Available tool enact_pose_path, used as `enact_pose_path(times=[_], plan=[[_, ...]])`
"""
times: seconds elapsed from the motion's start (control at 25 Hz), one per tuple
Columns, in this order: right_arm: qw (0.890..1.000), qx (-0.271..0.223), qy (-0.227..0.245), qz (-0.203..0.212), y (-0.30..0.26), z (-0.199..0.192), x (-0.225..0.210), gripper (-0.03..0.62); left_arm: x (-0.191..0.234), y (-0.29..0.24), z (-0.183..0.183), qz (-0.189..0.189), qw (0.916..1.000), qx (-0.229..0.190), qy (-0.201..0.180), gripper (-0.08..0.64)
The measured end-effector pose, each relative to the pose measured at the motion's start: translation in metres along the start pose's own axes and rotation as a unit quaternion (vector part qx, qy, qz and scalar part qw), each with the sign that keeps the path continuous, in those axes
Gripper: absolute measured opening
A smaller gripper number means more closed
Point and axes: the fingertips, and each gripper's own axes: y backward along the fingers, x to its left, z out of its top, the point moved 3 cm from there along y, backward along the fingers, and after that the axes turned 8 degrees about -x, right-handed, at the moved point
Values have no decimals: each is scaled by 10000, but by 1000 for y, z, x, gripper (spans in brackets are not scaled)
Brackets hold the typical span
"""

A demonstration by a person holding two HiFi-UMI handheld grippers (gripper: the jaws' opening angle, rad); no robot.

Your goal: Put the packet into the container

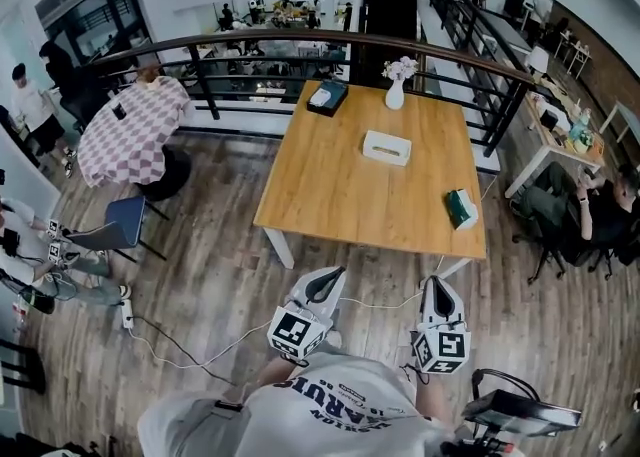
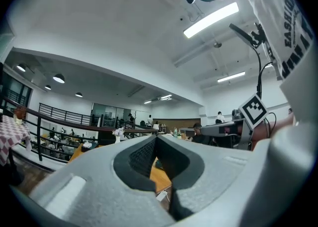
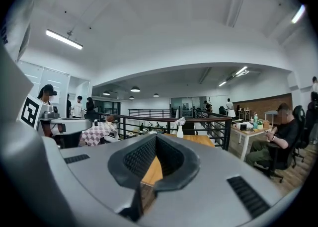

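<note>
wood-grain surface (image 1: 340,195) carries a teal packet (image 1: 461,208) at its right edge, well apart from the white rectangular container (image 1: 386,148); a dark tray (image 1: 327,97) holds something pale beside a white vase (image 1: 396,95). left hand-held gripper (image 1: 331,278) and right hand-held gripper (image 1: 437,285) hover short of it, ribbed pads (image 3: 140,159) pressed together, empty. only the head view shows the whole top.

The wooden table (image 1: 340,195) carries four things. A white container (image 1: 386,148) lies near its middle. A green packet (image 1: 461,208) sits at the right edge, toward the near corner. A dark tray (image 1: 327,97) occupies the far left corner. A flower vase (image 1: 396,93) stands just beside the tray.
</note>
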Motion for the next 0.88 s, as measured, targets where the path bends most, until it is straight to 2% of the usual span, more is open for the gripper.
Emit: enact_pose_path(times=[0.28,0.48,0.76,0.88], plan=[[9997,53,-183,-145,-29,-9,21,8,39,-10,-8,-160,9998,-4,68,2],[9996,171,-8,-221,-38,-12,19,8,46,-14,-14,-287,9996,19,78,2],[9997,193,-94,-110,-67,-20,16,8,60,-21,-27,-138,9996,116,194,2],[9999,156,7,-21,-84,-20,12,8,66,-32,-31,-92,9997,136,163,2]])
